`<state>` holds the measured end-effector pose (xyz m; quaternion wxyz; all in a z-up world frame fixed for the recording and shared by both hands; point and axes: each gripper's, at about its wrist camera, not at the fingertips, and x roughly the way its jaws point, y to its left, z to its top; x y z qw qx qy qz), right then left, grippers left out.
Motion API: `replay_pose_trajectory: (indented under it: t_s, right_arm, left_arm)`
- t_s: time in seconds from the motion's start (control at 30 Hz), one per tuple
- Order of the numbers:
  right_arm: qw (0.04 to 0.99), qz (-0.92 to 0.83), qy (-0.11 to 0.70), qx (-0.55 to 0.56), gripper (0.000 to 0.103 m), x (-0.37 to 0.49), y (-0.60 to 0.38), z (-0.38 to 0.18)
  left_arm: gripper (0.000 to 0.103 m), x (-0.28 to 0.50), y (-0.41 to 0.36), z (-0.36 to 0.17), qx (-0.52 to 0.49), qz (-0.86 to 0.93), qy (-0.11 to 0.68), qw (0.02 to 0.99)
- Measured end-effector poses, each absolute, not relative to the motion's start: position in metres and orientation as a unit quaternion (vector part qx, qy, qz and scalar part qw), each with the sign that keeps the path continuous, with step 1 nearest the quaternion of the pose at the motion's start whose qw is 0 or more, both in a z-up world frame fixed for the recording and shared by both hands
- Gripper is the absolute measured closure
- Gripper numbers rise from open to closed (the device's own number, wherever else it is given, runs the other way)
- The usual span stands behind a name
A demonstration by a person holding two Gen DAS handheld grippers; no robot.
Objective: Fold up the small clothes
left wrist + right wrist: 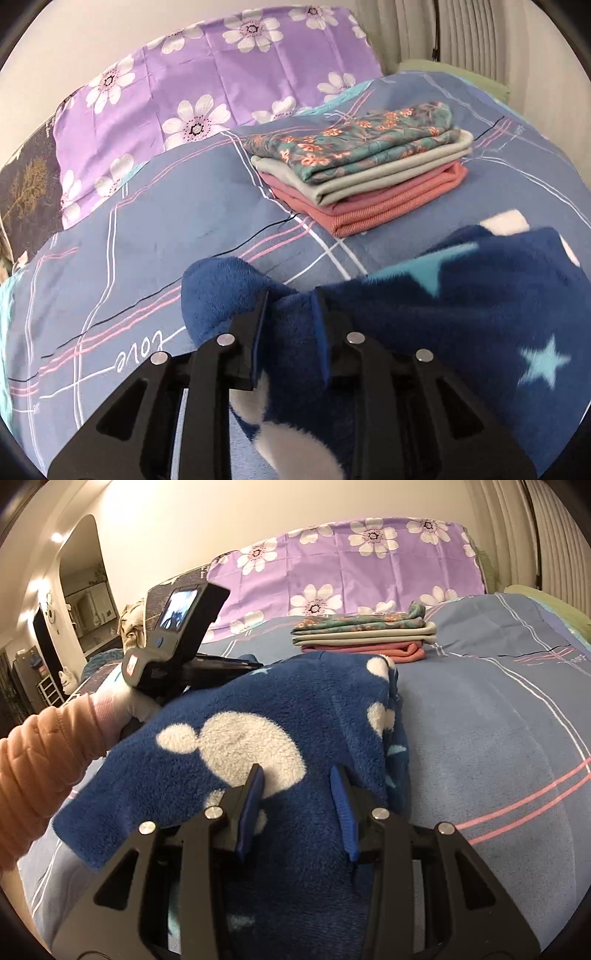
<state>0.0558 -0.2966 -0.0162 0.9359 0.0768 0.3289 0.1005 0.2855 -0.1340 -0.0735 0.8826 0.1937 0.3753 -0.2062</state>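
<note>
A dark blue fleece garment point(280, 738) is held over a bed point(498, 716) by two hand-held grippers.

The left hand-held gripper point(291, 299) is seen closed on a bunched edge of the fleece, with cloth pinched between its pads and a rounded fold standing up past the left fingertip. The right hand-held gripper point(297, 775) is pressed onto the fleece with cloth between its blue pads; whether the cloth is truly clamped cannot be told. The garment's left edge is lifted off the blue checked bedcover point(122, 266), while its right edge is draped down onto it. A stack of folded clothes point(362, 170) is set well apart, farther up the bed, in front of a purple flowered pillow point(221, 74). Bare cover is left open to the right of the fleece and between it and the stack.
</note>
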Motion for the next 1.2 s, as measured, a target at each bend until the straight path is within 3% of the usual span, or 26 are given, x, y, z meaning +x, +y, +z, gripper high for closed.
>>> replay_pose_trajectory:
  t_s: [0.1, 0.27, 0.33, 0.37, 0.4, 0.6, 0.73, 0.83, 0.93, 1.2]
  right_arm:
    - [0.932, 0.110, 0.334, 0.087, 0.065, 0.058, -0.301, -0.017]
    - [0.932, 0.111, 0.342, 0.050, 0.064, 0.054, -0.296, -0.007]
    - [0.929, 0.111, 0.350, 0.049, 0.057, 0.054, -0.298, 0.003]
    - [0.929, 0.107, 0.350, 0.060, 0.052, 0.054, -0.301, 0.012]
    - [0.933, 0.103, 0.334, 0.081, 0.052, 0.053, -0.309, 0.026]
    - [0.947, 0.088, 0.306, 0.047, 0.055, 0.094, -0.307, 0.071]
    - [0.932, 0.089, 0.348, 0.042, 0.062, 0.144, -0.294, 0.054]
    - [0.895, 0.079, 0.439, 0.033, 0.064, 0.182, -0.290, -0.002]
    - [0.889, 0.093, 0.442, 0.080, 0.064, 0.187, -0.307, -0.015]
    - [0.893, 0.087, 0.438, 0.059, 0.063, 0.187, -0.301, -0.014]
  left_arm:
    - [0.079, 0.277, -0.133, -0.063, 0.219, -0.207, 0.367, 0.880]
    - [0.077, 0.243, -0.103, -0.013, 0.167, -0.247, 0.335, 0.894]
    - [0.070, 0.221, -0.097, -0.002, 0.162, -0.269, 0.315, 0.896]
    - [0.062, 0.206, -0.094, 0.003, 0.162, -0.281, 0.304, 0.896]
    - [0.057, 0.192, -0.092, 0.004, 0.162, -0.292, 0.299, 0.894]
    - [0.056, 0.149, -0.100, -0.018, 0.170, -0.309, 0.314, 0.882]
    - [0.056, 0.153, -0.105, -0.029, 0.164, -0.304, 0.326, 0.880]
    - [0.057, 0.156, -0.110, -0.042, 0.183, -0.308, 0.334, 0.872]
    - [0.057, 0.162, -0.111, -0.049, 0.162, -0.312, 0.347, 0.869]
    - [0.058, 0.162, -0.108, -0.051, 0.142, -0.313, 0.341, 0.875]
